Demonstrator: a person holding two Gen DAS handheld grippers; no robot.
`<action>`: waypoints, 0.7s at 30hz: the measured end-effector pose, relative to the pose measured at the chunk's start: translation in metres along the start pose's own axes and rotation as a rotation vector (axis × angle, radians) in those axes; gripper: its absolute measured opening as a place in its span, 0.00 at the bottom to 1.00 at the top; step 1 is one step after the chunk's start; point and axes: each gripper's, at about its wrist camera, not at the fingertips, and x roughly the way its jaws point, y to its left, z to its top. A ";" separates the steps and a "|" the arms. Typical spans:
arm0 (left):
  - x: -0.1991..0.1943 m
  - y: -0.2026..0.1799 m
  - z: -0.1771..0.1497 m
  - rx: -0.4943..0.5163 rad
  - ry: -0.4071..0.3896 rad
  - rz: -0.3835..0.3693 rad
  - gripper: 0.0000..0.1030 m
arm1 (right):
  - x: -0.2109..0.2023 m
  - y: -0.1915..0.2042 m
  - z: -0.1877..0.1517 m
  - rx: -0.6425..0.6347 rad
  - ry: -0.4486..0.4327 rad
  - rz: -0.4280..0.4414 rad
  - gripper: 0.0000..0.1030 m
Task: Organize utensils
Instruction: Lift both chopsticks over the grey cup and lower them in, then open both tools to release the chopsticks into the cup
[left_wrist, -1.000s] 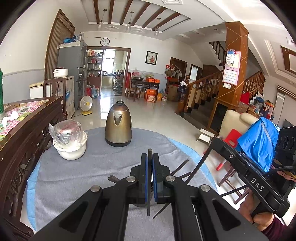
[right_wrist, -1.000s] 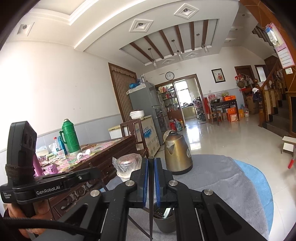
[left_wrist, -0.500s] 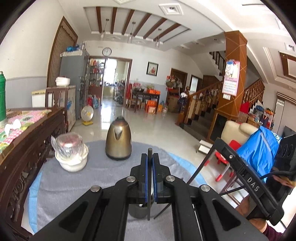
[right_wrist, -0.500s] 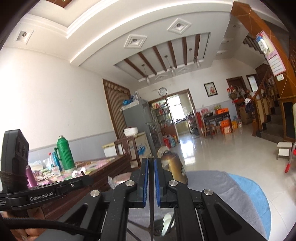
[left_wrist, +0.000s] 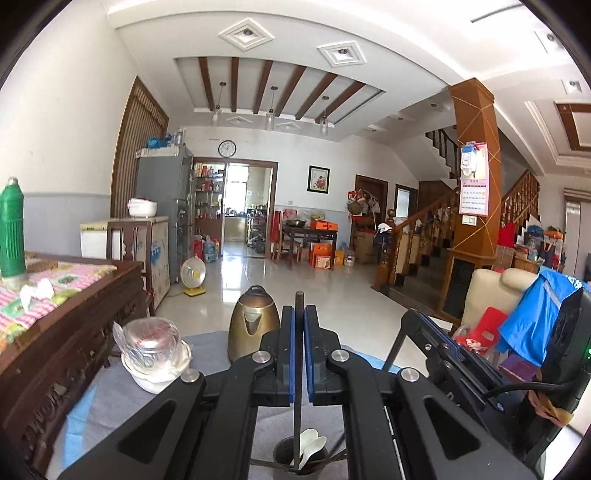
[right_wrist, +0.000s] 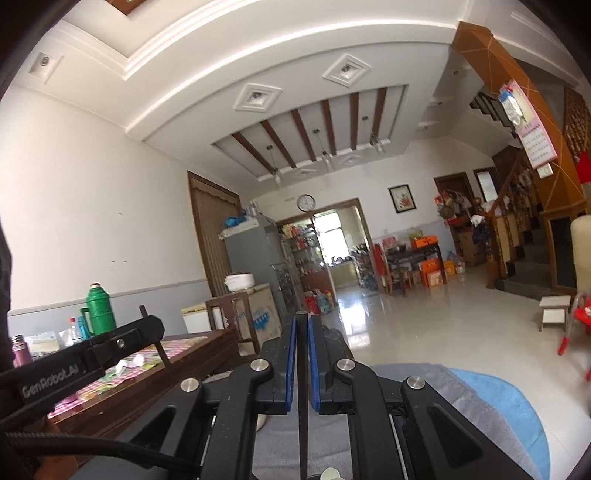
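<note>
The left tool (left_wrist: 299, 354) is clamped shut on a dark chopstick (left_wrist: 298, 413), held upright; its lower end stands in a dark cup (left_wrist: 284, 452) at 6 o'clock, beside a white spoon (left_wrist: 309, 445). The right tool (right_wrist: 302, 362) is likewise pinched closed on a second chopstick (right_wrist: 303, 424), upright. The cup sits on the grey-covered bench (left_wrist: 118, 391). At 11 o'clock of the left tool stands a brass kettle (left_wrist: 252, 325); at 9 o'clock, a wrapped white bowl (left_wrist: 153, 360). In the right view the left tool's body reads "GenRobot.AI" (right_wrist: 50, 378).
</note>
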 end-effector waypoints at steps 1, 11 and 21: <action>0.005 0.002 -0.003 -0.006 0.002 0.003 0.05 | 0.004 -0.001 -0.002 0.001 0.003 -0.009 0.07; 0.046 0.018 -0.034 -0.070 0.081 0.043 0.05 | 0.029 -0.007 -0.023 -0.003 0.074 -0.058 0.07; 0.058 0.020 -0.051 -0.064 0.179 0.041 0.06 | 0.035 -0.012 -0.031 -0.012 0.192 -0.023 0.08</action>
